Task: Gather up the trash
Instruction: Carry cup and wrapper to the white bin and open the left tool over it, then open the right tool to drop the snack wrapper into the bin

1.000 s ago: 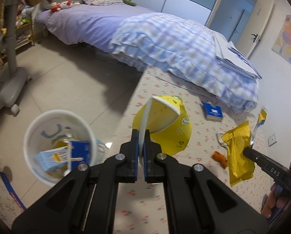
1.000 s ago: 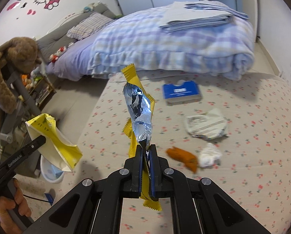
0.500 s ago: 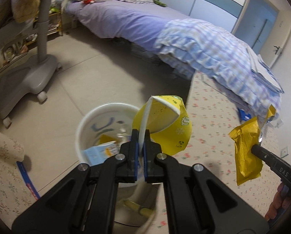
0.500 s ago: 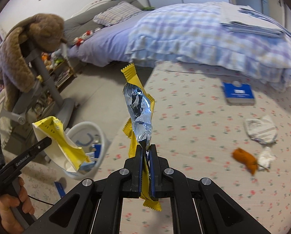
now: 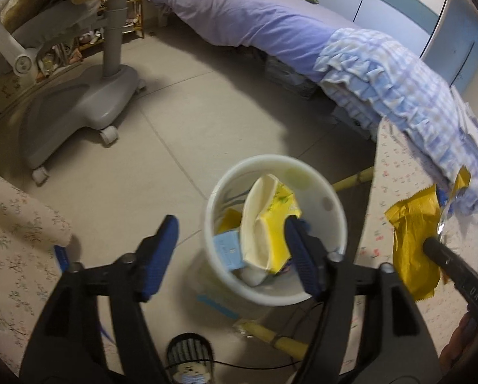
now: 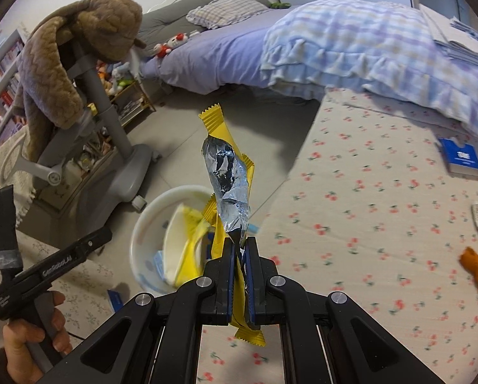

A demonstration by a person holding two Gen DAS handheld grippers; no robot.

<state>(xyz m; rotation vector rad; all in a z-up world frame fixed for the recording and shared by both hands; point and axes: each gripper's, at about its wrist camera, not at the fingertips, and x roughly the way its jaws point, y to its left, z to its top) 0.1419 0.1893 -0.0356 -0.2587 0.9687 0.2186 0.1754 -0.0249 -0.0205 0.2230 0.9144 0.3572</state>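
Left wrist view: left gripper (image 5: 230, 249) gapes wide over the white bin (image 5: 275, 240), yellow carton (image 5: 269, 224) apparently inside; right gripper (image 6: 238, 249) pinches the yellow wrapper (image 6: 227, 188) (flimsy thing), still beside the rim; release early and it flutters onto the floor.

The left wrist camera looks steeply down, close above the white bin (image 5: 275, 230). The right wrist camera sits beside the bin (image 6: 166, 238), seemingly higher and further back, facing the bed (image 6: 351, 41); both views share bin and bed (image 5: 303, 35).
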